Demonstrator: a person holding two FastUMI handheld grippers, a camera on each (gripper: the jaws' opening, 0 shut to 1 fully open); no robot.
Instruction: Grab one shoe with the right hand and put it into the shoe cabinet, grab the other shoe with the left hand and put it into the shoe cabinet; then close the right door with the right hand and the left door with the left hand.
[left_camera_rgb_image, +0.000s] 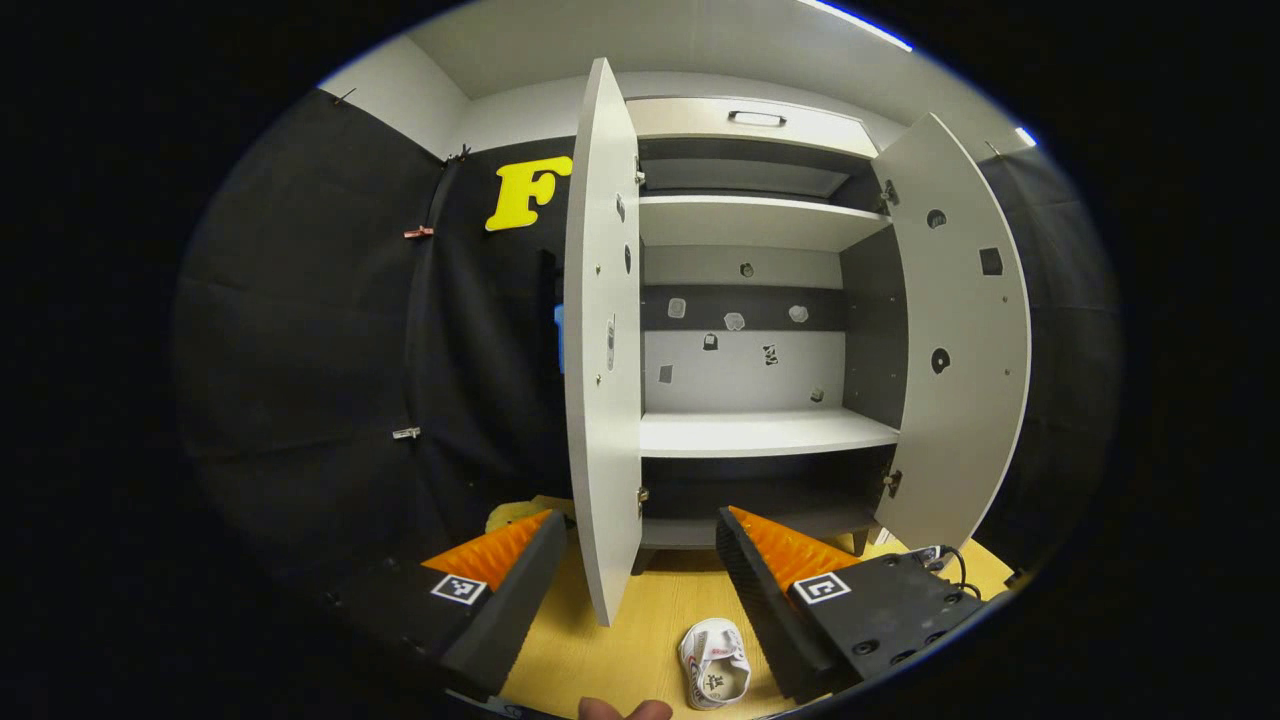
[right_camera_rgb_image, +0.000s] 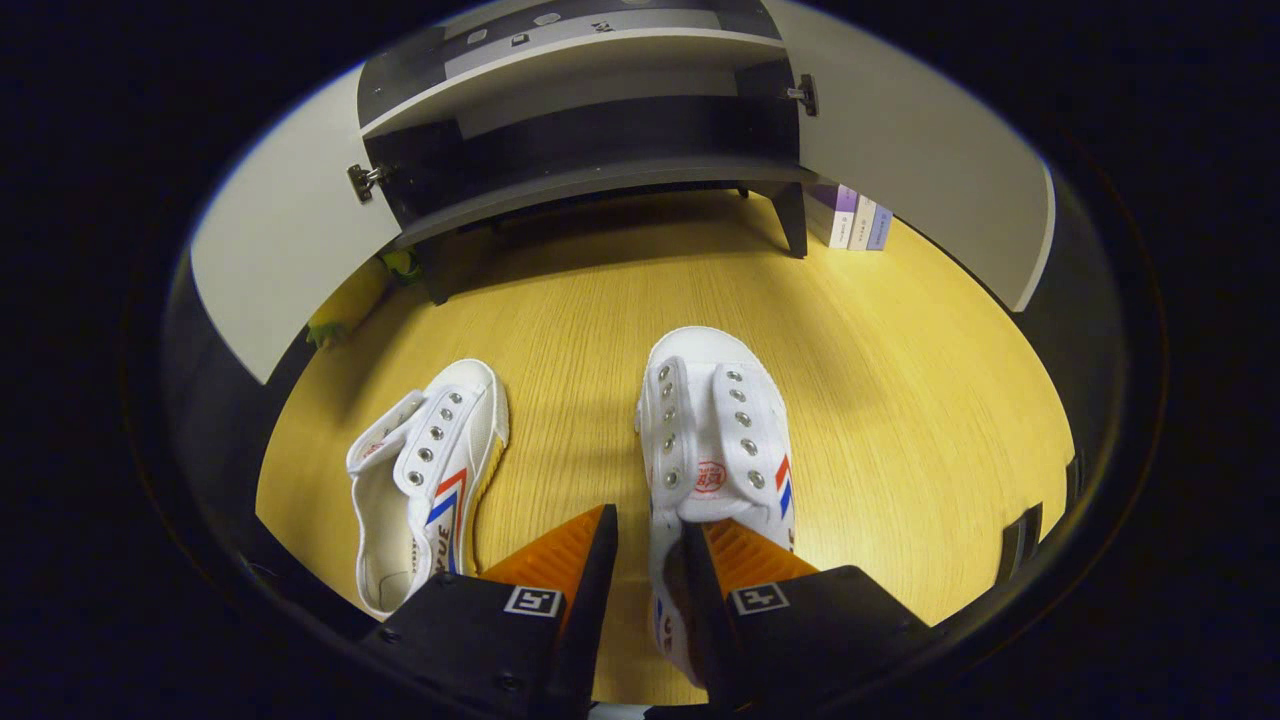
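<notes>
Your right gripper (right_camera_rgb_image: 650, 545) is tipped down at the wooden floor (right_camera_rgb_image: 900, 400), fingers narrowed around the near wall of the right shoe (right_camera_rgb_image: 715, 440); one finger sits outside its collar, the other inside the opening, and both look to be pressing on that wall, so call it a grasp on the shoe's side. That shoe lies flat, toe pointing at the cabinet. Left shoe (right_camera_rgb_image: 425, 470) lies just beside it, apart, toe angled the same way, untouched.

Your left gripper (left_camera_rgb_image: 640, 560) is held level and high, aimed at the shoe cabinet (left_camera_rgb_image: 760, 430), fingers spread wide with nothing between them. A fingertip (left_camera_rgb_image: 625, 709) of your hand pokes in at the bottom edge of the left gripper view. One white shoe (left_camera_rgb_image: 715, 675) lies on the floor below between those fingers' line.

Both cabinet doors stand open: left door (left_camera_rgb_image: 603, 340) edge-on near you, right door (left_camera_rgb_image: 955, 330) swung out. Shelves bare. Small books (right_camera_rgb_image: 855, 220) stand by the cabinet's leg; a yellow-green object (right_camera_rgb_image: 350, 300) lies under the other door.
</notes>
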